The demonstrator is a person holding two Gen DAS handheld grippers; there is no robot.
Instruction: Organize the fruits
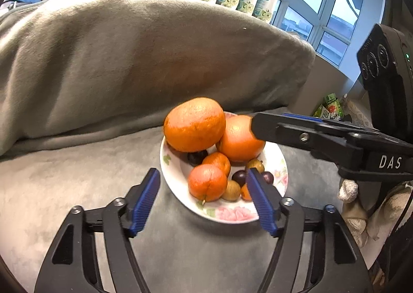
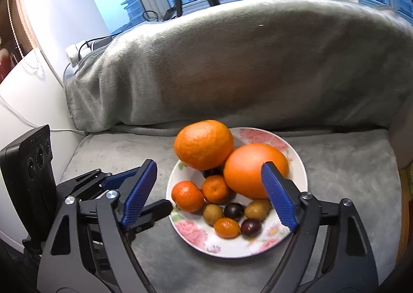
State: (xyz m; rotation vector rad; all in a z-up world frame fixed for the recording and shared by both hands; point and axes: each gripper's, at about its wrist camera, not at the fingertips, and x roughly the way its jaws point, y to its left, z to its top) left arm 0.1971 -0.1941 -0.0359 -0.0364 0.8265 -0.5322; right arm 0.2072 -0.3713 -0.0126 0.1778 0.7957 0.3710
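We look from the right wrist first. On the far left our left gripper (image 2: 165,209) pokes in, black with blue pads; from here we cannot tell how wide it stands. Its tip sits just beside the left rim of the plate (image 2: 296,159). The plate is white with pink flowers and rests on a grey cloth (image 2: 348,177) in the middle of the scene.

On the plate, at the far left, sits a big orange (image 2: 204,144). It leans on a second big orange (image 2: 254,170) to its right. Nearer to us lie two small oranges: one at the left (image 2: 187,196) and one beside it (image 2: 215,188). In the near row we see a brown fruit (image 2: 213,214), a dark plum (image 2: 233,210), another brown fruit (image 2: 256,210), a tiny orange fruit (image 2: 227,227) and a second plum (image 2: 250,227).

Our right gripper (image 2: 209,186) hangs over the plate with its jaws spread wide and nothing in them.

From the left wrist, our left gripper (image 1: 202,184) is also spread wide and holds nothing, low over the near side of the plate (image 1: 232,215). The right gripper (image 1: 255,126) comes in from the right, its tip in front of the second big orange (image 1: 237,140).

Behind it all lies a grey blanket (image 2: 232,60), heaped high.
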